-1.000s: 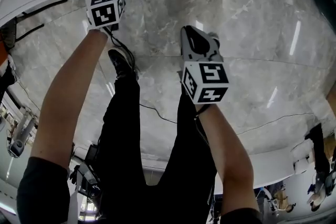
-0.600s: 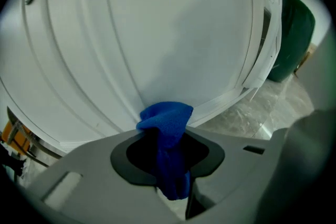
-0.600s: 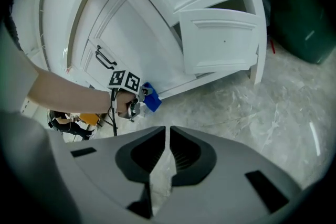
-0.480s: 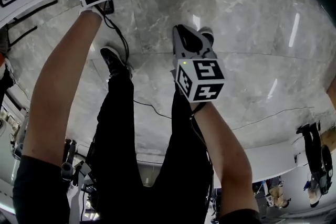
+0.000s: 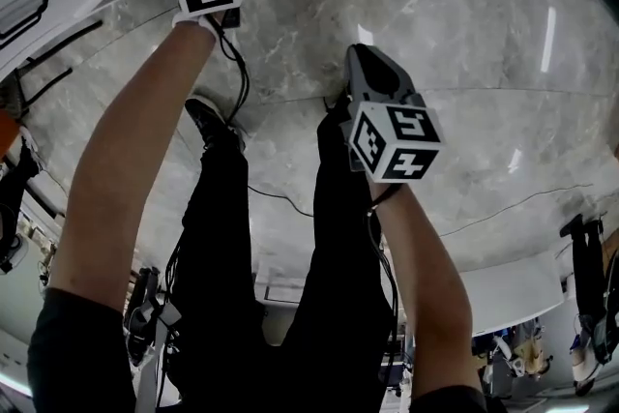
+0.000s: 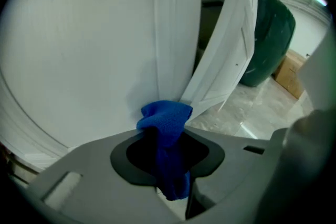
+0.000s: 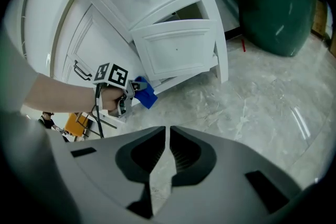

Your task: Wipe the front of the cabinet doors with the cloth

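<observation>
The left gripper (image 6: 167, 157) has its jaws clamped on a blue cloth (image 6: 167, 115). The cloth runs up between them, and its bunched top presses against the white front of a closed cabinet door (image 6: 79, 60). It touches low on the door, close to the bottom edge and just beside the upright moulding at the door's right edge. Right of that moulding a second door (image 6: 231, 44) stands ajar, swung out over the grey marble floor (image 5: 464, 34). The right gripper view shows the cloth as a blue wad at the foot of the cabinet (image 7: 105, 13), just below the lower left corner of the open door. The right gripper (image 7: 168, 150) is held well away from the cabinet, out over the floor. Its jaws are drawn almost together with only a thin slit between them, and nothing is in it. A large dark green object (image 7: 268, 2) stands past the cabinet's right end, with a cardboard box (image 6: 291, 73) beyond it.
</observation>
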`<state>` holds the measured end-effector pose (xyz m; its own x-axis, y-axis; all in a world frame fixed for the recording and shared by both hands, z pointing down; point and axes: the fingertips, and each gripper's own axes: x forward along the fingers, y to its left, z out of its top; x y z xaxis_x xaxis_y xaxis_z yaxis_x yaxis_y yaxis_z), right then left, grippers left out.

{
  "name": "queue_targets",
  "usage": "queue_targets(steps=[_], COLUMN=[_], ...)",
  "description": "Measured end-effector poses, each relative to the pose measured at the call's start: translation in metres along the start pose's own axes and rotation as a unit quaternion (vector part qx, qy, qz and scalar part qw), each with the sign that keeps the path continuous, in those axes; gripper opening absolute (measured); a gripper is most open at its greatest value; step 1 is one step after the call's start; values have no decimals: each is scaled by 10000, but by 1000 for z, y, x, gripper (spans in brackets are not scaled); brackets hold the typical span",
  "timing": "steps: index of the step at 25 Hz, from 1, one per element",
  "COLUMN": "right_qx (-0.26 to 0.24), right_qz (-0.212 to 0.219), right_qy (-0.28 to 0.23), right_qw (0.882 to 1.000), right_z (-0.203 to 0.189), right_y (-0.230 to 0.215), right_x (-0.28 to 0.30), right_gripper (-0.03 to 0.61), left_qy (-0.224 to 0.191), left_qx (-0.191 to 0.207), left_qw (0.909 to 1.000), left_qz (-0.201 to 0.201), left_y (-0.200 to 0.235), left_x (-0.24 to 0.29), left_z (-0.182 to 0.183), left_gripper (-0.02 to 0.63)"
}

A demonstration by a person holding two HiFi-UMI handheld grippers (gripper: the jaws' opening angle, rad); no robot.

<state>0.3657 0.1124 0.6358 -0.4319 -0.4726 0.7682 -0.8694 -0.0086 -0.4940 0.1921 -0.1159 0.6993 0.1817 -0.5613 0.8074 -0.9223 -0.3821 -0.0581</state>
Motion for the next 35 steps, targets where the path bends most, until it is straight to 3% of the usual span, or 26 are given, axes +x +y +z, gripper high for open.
queue_targets(steps=[4, 8, 14, 19, 23, 27, 35], right_qx=[26, 98, -242, -558, -876, -1237, -2456], right_qz=[-120, -172, 16, 134, 237, 290, 747], right_qy=[17, -29, -183, -373, -192, -112, -916], right_qw=[9999, 9998, 9995, 9977, 9957, 9918, 9622], right_z=[-2, 9, 41, 75, 80, 88, 151], right_y=[-3, 15, 89, 153, 209, 257, 356], right_x=[-6, -5, -9, -23, -55, -99, -193], right_gripper=[29, 29, 29, 29, 29, 18, 18], left_qy=[-208, -110, -58, -538, -801, -1091, -2019], left_qx=[459, -10, -305, -878, -909, -919, -608], left_qw=[9976, 9986, 9980, 9902, 9835, 9790, 9671], left_qz=[-481, -512, -552, -944, -1343, -1453, -1420], left_y=[-30, -22, 2, 11, 9, 19, 47], left_x=[-13, -38, -117, -216, -317, -408, -541], left_z=[19, 10, -12, 10, 25, 47, 129], left_gripper=[107, 107, 107, 107, 107, 107, 107])
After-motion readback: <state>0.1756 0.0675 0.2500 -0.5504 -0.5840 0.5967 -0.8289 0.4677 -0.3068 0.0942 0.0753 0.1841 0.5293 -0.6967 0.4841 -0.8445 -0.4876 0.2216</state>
